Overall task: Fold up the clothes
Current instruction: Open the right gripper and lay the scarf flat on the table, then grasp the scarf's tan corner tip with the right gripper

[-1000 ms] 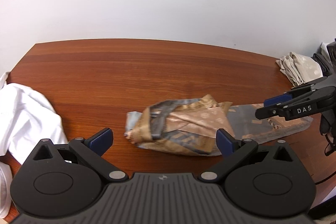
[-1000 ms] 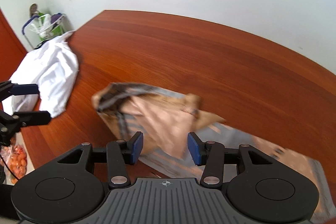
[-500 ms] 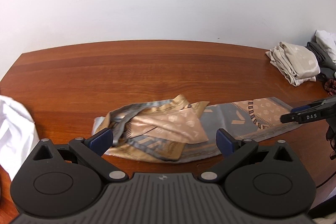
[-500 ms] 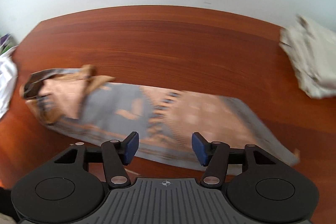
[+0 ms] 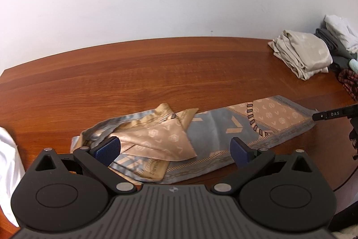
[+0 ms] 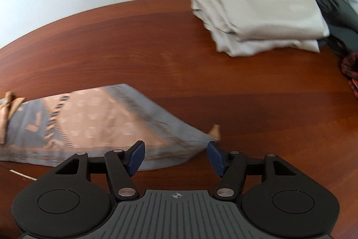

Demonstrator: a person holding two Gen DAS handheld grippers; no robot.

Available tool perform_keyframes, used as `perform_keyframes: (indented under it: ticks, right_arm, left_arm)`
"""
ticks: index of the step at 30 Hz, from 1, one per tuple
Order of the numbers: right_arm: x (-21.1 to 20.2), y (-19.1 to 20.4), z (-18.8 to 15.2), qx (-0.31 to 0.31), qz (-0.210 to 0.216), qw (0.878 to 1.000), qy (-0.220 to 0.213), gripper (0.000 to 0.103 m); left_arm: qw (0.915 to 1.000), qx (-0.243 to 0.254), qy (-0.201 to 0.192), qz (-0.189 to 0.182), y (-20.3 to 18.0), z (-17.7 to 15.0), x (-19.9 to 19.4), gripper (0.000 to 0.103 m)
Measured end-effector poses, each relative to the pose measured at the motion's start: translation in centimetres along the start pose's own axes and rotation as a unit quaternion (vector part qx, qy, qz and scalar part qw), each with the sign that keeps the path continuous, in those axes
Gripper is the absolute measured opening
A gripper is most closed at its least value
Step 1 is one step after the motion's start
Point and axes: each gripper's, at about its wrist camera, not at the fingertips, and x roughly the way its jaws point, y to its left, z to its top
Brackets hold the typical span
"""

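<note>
We hold our left gripper tilted steeply downward, its black linkage arms splayed and its two blue pads set wide apart, pressing on nothing. Ahead of that claw and off to its right side, one thin black finger of our other tool reaches in from the frame's edge. Our right gripper also points steeply down; its jaws have just been opening and now stand well apart, the blue pads turned inward toward each other with nothing clamped between them. No hand or sleeve shows in either wrist view.
</note>
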Motion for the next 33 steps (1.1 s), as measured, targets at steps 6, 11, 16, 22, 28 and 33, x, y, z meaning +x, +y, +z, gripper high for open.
perform_keyframes:
  ticks: [6, 11, 16, 22, 28, 33]
  right_arm:
    - [1.1, -1.8, -0.3, 0.024, 0.001, 1.0, -0.003, 0.064]
    - [1.8, -2.3, -0.3, 0.025, 0.007, 1.0, -0.002, 0.05]
    - [1.3, -2.3, 0.2, 0.03, 0.012, 0.999, 0.003, 0.011]
    - [0.3, 0.6, 0.8, 0.014, 0.054, 0.998, -0.007, 0.013]
    - [0.7, 3.7, 0.9, -0.018, 0.109, 0.994, 0.003, 0.015]
    - [-0.1, 2.5, 0.7, -0.002, 0.08, 0.997, -0.012, 0.019]
  left_arm:
    - [0.9999, 0.013, 0.011, -0.002, -1.1, 0.0, 0.8, 0.102]
    - [0.9997, 0.016, 0.018, 0.0, -1.3, -0.1, 1.0, 0.102]
    - [0.9997, 0.016, 0.019, -0.001, -1.4, -0.2, 1.1, 0.102]
    - [0.9998, 0.014, 0.016, -0.001, -1.3, -0.4, 0.8, 0.102]
    - [0.9999, 0.006, 0.013, 0.005, -0.9, -0.7, 0.4, 0.103]
    - [0.9998, -0.006, 0.015, 0.009, -0.7, -0.9, 0.2, 0.102]
